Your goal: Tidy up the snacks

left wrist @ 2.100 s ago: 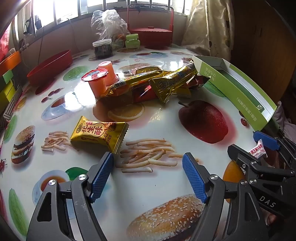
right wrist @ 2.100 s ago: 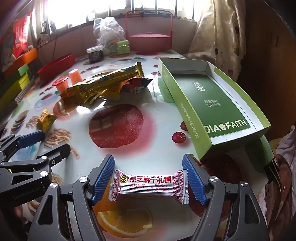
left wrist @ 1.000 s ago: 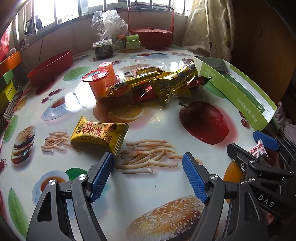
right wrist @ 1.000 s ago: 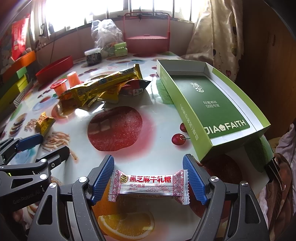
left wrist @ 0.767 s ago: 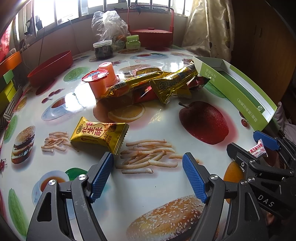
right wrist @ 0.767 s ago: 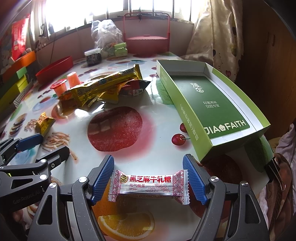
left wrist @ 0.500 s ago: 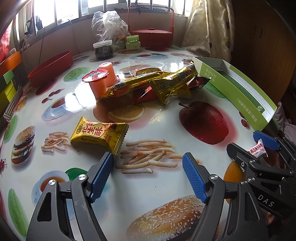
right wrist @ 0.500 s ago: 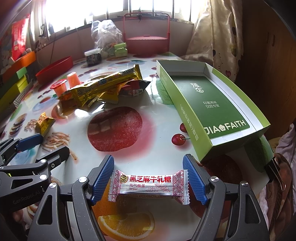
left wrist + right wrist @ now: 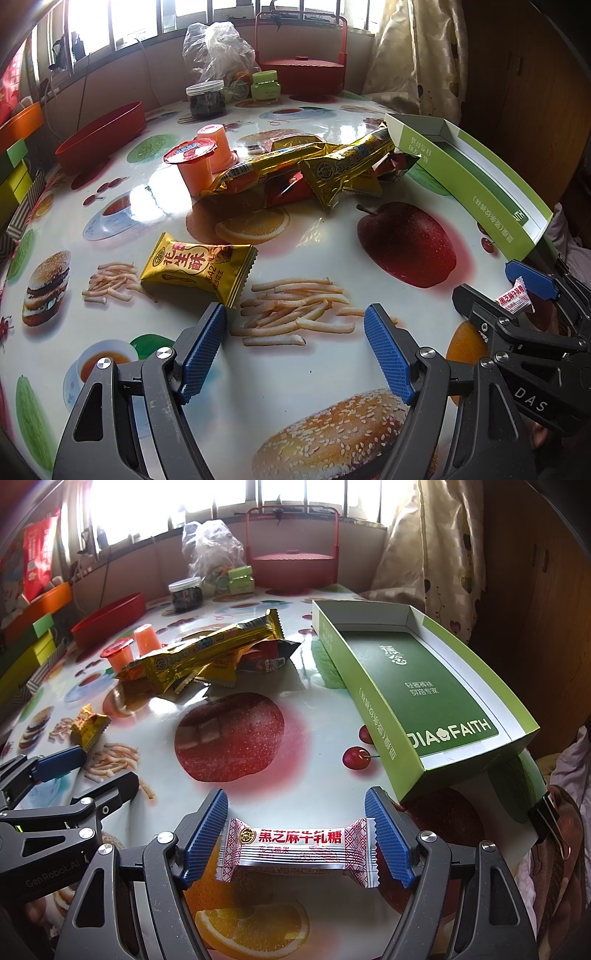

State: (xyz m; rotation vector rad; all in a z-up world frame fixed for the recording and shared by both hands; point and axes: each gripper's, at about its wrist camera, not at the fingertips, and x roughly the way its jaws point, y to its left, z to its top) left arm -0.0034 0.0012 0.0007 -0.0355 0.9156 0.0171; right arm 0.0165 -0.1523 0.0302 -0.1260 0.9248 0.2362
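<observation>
The desk (image 9: 325, 716), covered in a glossy food-print cloth, carries everything. The green box (image 9: 424, 686) lies open and empty along its right side, its near corner overhanging the edge; it seems meant to receive the snacks. A heap of long gold bars (image 9: 207, 653) and darker packets lies mid-desk, left of the box, with two orange jelly cups (image 9: 194, 166) just left of it. They look unsorted as yet. A yellow packet (image 9: 197, 267) lies alone nearer the left tongs.

The right tongs (image 9: 297, 843) hold a white-and-red candy (image 9: 295, 845) lengthwise, each crimped end pressed against a blue pad, jaws wide yet closed on it. Gripping it by the ends keeps the wrapper flat for dropping into the box, which sits just ahead and to the right. From the left view, the candy (image 9: 513, 295) pokes out between those tongs above the desk's near right edge.

The left tongs (image 9: 295, 349) hover wide open and empty above the printed fries, the yellow packet just beyond the left pad, likely the next pick.

Compared with the earlier frames, almost nothing differs: both tongs stay as they were, the candy remains clamped, and no snack has entered the box.
</observation>
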